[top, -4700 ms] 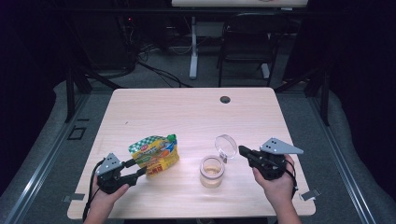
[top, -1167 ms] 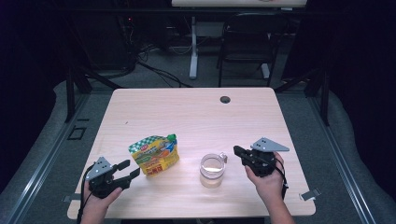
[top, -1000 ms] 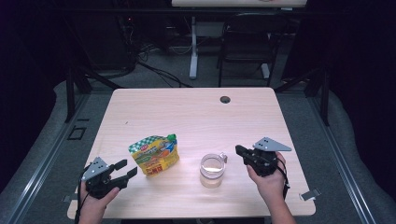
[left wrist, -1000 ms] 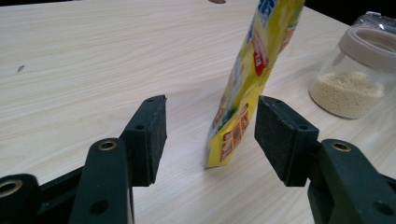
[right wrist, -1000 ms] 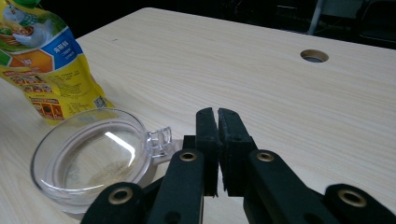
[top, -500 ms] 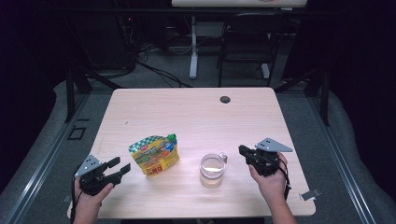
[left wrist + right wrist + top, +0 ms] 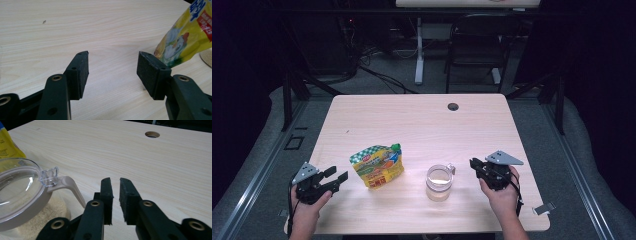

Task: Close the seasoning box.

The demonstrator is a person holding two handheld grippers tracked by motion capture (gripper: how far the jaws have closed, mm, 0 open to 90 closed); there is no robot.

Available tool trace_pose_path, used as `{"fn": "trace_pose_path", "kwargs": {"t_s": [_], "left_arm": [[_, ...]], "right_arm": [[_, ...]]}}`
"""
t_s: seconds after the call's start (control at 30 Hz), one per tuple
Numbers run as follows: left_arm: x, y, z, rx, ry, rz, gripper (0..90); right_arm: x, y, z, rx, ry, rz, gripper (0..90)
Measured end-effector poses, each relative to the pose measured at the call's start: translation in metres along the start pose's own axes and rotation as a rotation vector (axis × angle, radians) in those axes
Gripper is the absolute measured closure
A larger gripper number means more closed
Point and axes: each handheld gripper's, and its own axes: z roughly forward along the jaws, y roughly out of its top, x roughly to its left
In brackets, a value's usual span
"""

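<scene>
A clear jar (image 7: 438,181) with beige grains inside stands near the table's front, its transparent hinged lid (image 7: 17,187) down and its beige latch tab (image 7: 71,187) pointing at my right gripper. My right gripper (image 7: 473,164) sits just right of the jar, apart from it. Its jaws (image 7: 115,182) have just been opening and stand a narrow gap apart with nothing between them. A yellow pouch (image 7: 377,166) with a green cap lies left of the jar. My left gripper (image 7: 337,175) rests at the front left, wide open and empty (image 7: 112,67), with the pouch (image 7: 185,37) just beyond its right jaw.
The light wooden table (image 7: 412,120) has a round cable hole (image 7: 453,106) near its far edge, which the right gripper view shows too (image 7: 152,134). A chair and a desk leg stand on the floor beyond the table.
The jar's lid, up several seconds ago, now lies down on the jar. My left gripper has drawn back leftward from the pouch. My right gripper has eased a little to the right, off the jar.
</scene>
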Motion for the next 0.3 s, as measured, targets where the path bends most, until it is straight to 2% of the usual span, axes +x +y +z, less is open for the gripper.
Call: {"fn": "trace_pose_path", "kwargs": {"t_s": [0.1,0.2,0.3], "left_arm": [[0.001,0.0011,0.001,-0.005,-0.003,0.0,43.2],[0.0015,0.002,0.0015,-0.005,-0.001,-0.002,43.0],[0.0022,0.0028,0.0034,-0.009,-0.001,-0.003,42.4]], "right_arm": [[-0.0017,-0.0019,0.0007,0.003,-0.008,0.004,72.0],[-0.0021,-0.0022,-0.0008,-0.018,-0.037,0.006,58.6],[-0.0031,-0.0044,0.0008,-0.029,-0.05,0.002,49.0]]}}
